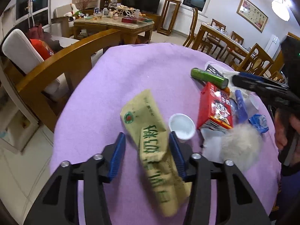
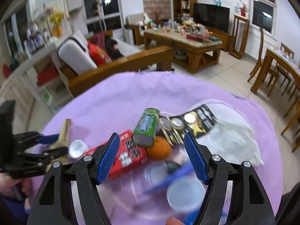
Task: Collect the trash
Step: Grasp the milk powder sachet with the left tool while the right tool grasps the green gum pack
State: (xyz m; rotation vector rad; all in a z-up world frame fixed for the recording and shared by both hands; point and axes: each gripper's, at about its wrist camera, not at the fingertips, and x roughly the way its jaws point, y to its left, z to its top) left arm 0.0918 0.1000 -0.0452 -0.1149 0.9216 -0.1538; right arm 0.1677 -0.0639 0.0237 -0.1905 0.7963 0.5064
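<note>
Left gripper [image 1: 147,148] spread around tan wrapper [image 1: 148,129], not pinching. Right gripper [image 2: 152,155] spread over pile beside red carton [image 2: 129,153]. Collection barely begun, judging by litter on purple cloth [image 1: 112,78]; no bin visible.

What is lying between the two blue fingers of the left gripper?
In the left wrist view, the crumpled tan paper bag with green print lies between the open fingers of the left gripper, on the purple cloth.
</note>
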